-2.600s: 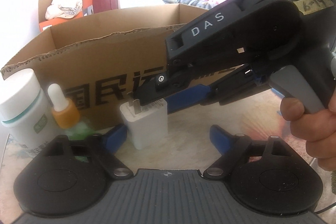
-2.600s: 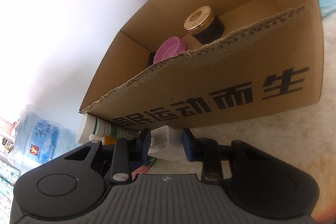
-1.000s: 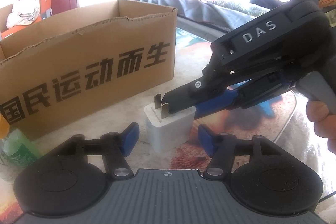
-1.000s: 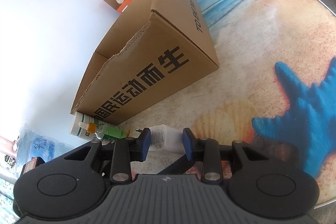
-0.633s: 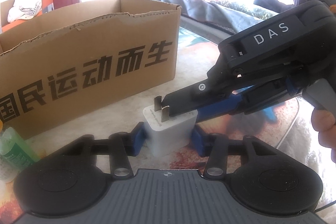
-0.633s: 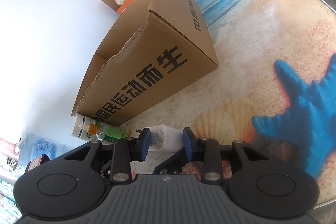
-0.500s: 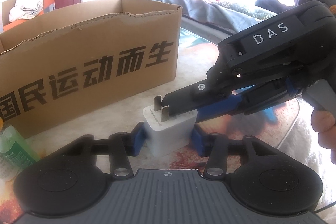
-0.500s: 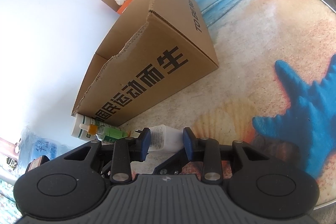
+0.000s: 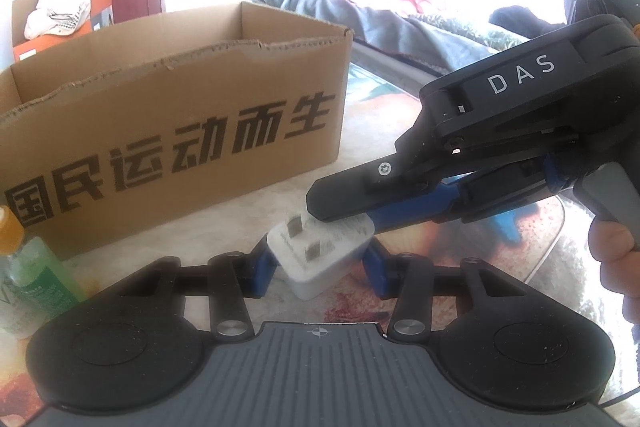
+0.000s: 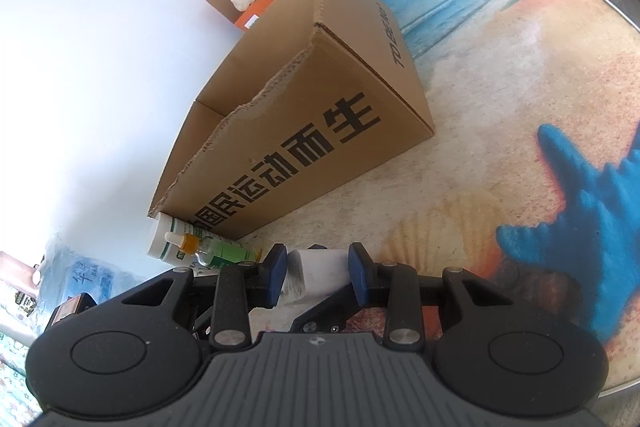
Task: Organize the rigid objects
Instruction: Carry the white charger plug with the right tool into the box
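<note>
A white plug adapter (image 9: 320, 259) with two metal prongs is tilted between the blue pads of my left gripper (image 9: 320, 269), which is shut on it. My right gripper (image 10: 318, 273) comes in from the right in the left wrist view (image 9: 348, 203); its pads stand beside the same adapter (image 10: 320, 271) on both sides, with its upper finger resting on the adapter's top. The open cardboard box (image 9: 172, 131) with black characters stands behind on the table; it also shows in the right wrist view (image 10: 304, 131).
A green dropper bottle with an orange neck (image 9: 28, 267) and a white tube (image 10: 168, 243) lie at the box's left end. The table has a beach-print cover with a blue starfish (image 10: 580, 199). A smaller box with cloth (image 9: 60, 15) stands behind.
My left gripper has closed on the adapter, and the adapter has tipped from upright to tilted, prongs toward the left camera. Earlier, both grippers carried it from the box's left end to its right.
</note>
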